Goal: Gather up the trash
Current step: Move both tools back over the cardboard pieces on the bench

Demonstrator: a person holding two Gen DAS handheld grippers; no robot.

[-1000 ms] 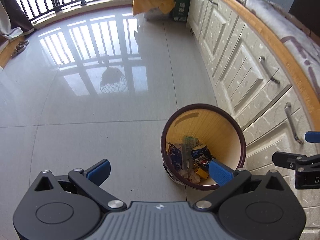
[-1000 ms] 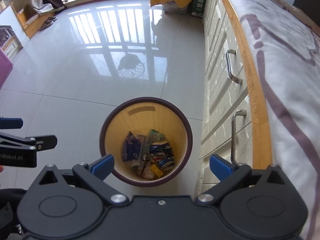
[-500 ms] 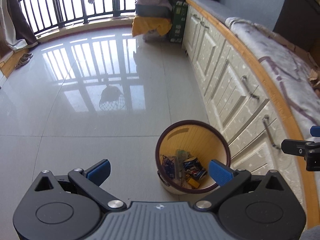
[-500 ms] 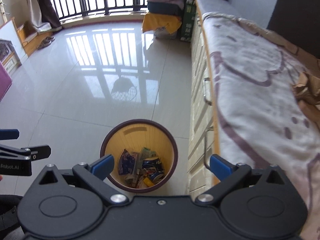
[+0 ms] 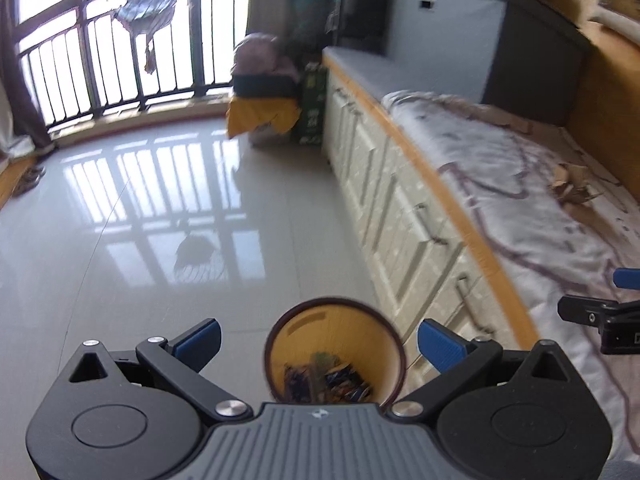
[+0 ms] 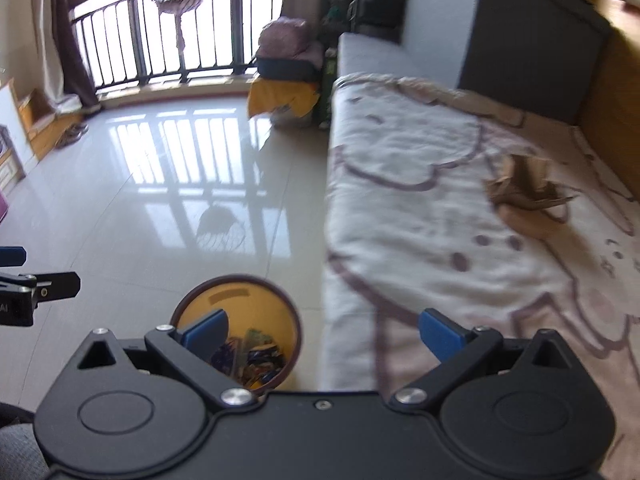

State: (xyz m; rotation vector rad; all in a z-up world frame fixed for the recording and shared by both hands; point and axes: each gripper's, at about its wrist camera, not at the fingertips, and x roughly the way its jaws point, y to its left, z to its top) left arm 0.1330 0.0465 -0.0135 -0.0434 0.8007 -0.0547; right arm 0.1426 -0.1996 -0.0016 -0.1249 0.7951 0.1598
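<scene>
You are looking across a glossy pale tile floor (image 5: 168, 216) that mirrors the bright balcony window and its dark railing (image 5: 100, 68). Along your right runs a row of cream cabinet drawers (image 5: 400, 216) with metal handles, topped by a wood-edged platform under a patterned blanket (image 6: 420, 184). A yellow-draped stack (image 5: 262, 108) sits at the far end beside a grey cabinet (image 5: 460, 28).

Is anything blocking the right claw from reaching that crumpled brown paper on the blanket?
Nothing visible. The right claw is open and empty, and only bare blanket lies between it and the crumpled brown paper.
</scene>
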